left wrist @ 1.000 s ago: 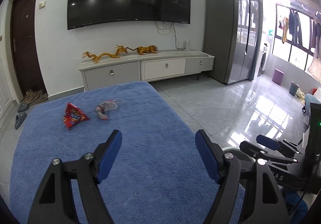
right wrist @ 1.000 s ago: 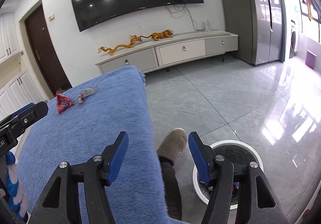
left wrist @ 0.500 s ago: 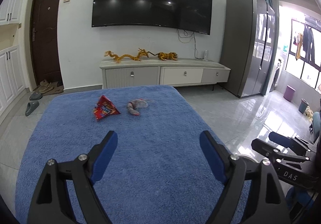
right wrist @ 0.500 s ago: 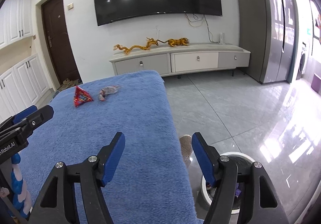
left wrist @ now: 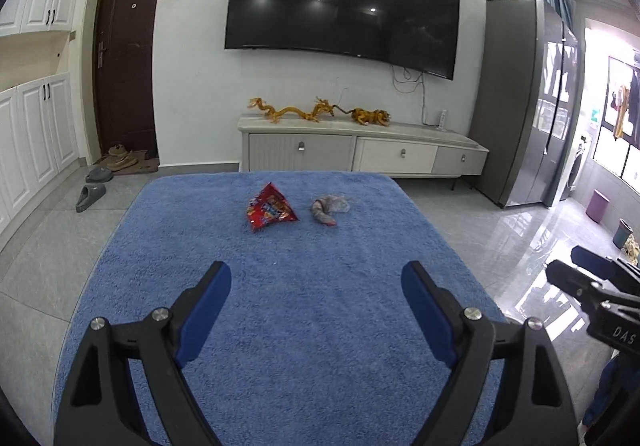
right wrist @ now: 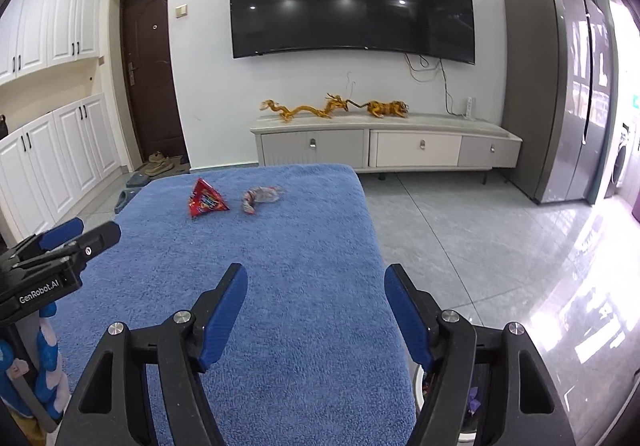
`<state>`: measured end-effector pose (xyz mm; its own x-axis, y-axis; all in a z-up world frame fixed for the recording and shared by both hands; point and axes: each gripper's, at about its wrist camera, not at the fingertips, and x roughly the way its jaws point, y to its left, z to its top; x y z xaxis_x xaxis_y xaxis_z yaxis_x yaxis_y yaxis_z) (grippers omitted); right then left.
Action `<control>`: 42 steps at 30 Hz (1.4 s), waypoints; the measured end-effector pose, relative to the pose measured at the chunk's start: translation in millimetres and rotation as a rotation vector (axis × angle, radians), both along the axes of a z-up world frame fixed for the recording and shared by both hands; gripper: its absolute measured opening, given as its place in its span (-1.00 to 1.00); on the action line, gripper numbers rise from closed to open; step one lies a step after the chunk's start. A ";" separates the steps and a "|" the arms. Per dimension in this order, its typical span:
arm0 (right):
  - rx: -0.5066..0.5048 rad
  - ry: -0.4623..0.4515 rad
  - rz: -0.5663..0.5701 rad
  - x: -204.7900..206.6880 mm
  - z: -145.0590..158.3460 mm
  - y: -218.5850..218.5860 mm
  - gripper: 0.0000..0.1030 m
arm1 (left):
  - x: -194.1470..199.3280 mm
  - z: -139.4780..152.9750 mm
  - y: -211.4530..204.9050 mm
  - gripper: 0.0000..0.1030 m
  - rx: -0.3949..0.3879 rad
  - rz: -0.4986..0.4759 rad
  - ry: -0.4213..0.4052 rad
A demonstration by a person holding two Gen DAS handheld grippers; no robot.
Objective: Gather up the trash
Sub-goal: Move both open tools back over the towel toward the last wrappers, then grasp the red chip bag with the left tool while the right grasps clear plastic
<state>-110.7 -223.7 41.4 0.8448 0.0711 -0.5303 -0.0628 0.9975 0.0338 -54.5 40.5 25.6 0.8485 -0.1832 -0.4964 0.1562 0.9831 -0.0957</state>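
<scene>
Left wrist view: the left gripper [left wrist: 316, 282] is hovering over the near half of a worktop covered with a blue towel [left wrist: 280, 310], its blue-padded fingers [left wrist: 204, 306] spread wide and holding nothing. Two pieces of trash are lying on the far half of the towel, well apart from the fingers. The red snack wrapper [left wrist: 271, 208] is sitting left of centre; the crumpled clear wrapper [left wrist: 329, 207] is lying just beside it on the right, the two not touching. The right gripper [left wrist: 600, 286] is showing at the right edge, off the worktop's side and above the tiled floor [left wrist: 520, 230]. Beyond the worktop a white TV cabinet [left wrist: 360, 150] is standing against the wall, carrying golden dragon figurines [left wrist: 294, 111], with a black television [left wrist: 340, 6] mounted above.

Right wrist view: the right gripper [right wrist: 316, 282] is hanging over the worktop's right-hand edge, its fingers [right wrist: 224, 310] also spread wide and empty; the left finger is over the blue towel [right wrist: 260, 286], the right finger over the floor side. The red snack wrapper [right wrist: 206, 202] and the crumpled clear wrapper [right wrist: 259, 198] are lying near the far end of the towel, ahead and to the left. The left gripper [right wrist: 68, 242] is entering from the left edge. A white-rimmed trash bin [right wrist: 420, 390] is partly showing on the floor beneath the right finger, mostly hidden by the gripper body
</scene>
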 end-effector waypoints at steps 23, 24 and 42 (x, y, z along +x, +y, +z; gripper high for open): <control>0.044 0.140 0.099 125.4 -57.5 17.7 0.37 | 132.6 -63.9 34.2 0.68 0.006 0.069 0.261; 0.045 0.141 0.109 133.4 -58.2 20.0 0.37 | 143.9 -65.3 40.2 0.68 -0.015 0.064 0.272; 0.152 0.193 0.210 286.2 -89.3 50.9 0.37 | 292.2 -100.6 41.5 0.68 -0.122 0.020 0.317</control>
<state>175.5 -172.8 -47.9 0.6877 0.3244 -0.6495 -0.2449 0.9458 0.2131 237.6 82.0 -74.9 0.6596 -0.2421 -0.7116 0.0801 0.9640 -0.2537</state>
